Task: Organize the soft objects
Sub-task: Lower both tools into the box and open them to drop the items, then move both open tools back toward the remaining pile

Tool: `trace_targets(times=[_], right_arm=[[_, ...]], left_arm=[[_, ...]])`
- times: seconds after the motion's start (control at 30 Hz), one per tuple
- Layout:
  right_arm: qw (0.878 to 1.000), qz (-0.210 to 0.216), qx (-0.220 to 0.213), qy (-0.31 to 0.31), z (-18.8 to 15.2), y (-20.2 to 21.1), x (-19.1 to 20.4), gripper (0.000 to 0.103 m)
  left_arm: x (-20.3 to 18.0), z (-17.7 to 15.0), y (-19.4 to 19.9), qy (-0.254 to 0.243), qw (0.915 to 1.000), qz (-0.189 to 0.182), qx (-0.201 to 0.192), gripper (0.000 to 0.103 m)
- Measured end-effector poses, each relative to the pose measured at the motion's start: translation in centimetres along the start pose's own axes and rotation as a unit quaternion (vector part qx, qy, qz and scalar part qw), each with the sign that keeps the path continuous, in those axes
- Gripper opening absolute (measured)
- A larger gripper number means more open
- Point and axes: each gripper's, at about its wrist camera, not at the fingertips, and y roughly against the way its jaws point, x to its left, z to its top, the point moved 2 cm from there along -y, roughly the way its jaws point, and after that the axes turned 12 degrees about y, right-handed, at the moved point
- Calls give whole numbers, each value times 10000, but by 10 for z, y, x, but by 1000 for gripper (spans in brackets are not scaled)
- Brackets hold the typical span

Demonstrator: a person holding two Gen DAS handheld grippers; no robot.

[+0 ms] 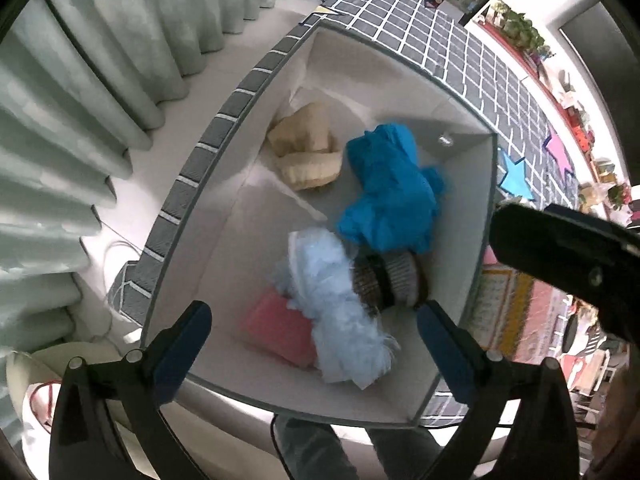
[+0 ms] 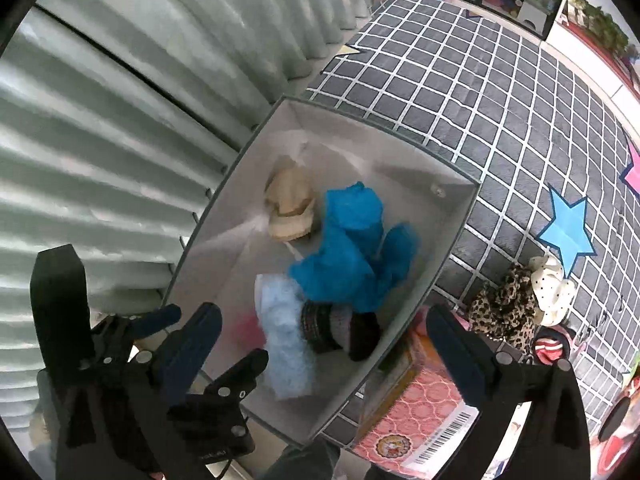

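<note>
Grey fabric walls frame the storage box (image 1: 188, 196) I am looking down into, its pale lining showing on every side. Inside it lie a beige knitted piece (image 1: 306, 152) at the far end, a bright blue cloth (image 1: 390, 190) beside it, a pale blue fluffy item (image 1: 340, 312) nearer me with a pink pad (image 1: 278, 330) partly under it, and a dark patterned roll (image 1: 390, 280) touching the fluffy one. My left gripper (image 1: 316, 350) hangs over the near end of the box with its jaws spread wide and nothing between them. My right gripper (image 2: 324, 352) is likewise wide apart and empty, above the box's near corner. The box sits on a grey grid-patterned mat (image 2: 480, 80) with a blue star (image 2: 568, 232) on it. On the mat, outside the box, a leopard-print scrunchie (image 2: 504, 308) lies touching a cream dotted one (image 2: 554, 288), and a pink printed carton (image 2: 416, 412) stands against the box wall. Pale green curtains (image 2: 140, 100) hang beyond.
</note>
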Motion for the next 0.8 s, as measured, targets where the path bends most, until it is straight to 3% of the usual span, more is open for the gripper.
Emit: trace_targets(times=[0.2,0.4,0.57,0.7,0.8], right_arm=[[9995,-30,-199,-224,-5,25,-28,103],[9954,-233,-320,-876,-19,44,-95,103],[9861,-415,-108,-1603,-49,40,-155,103],[9789,-268,133,-2020,-74,23,-182,103],[9744,143,262,-2229,-81,5,-188,103]], left_arm=[[-14,6,9,-97,9999,-46,-31,103],[-38,11,13,-221,9997,-120,39,103],[-61,9,10,-383,9992,-103,101,103],[-78,4,5,-556,9983,-7,160,103],[-84,2,2,-602,9979,87,220,103]])
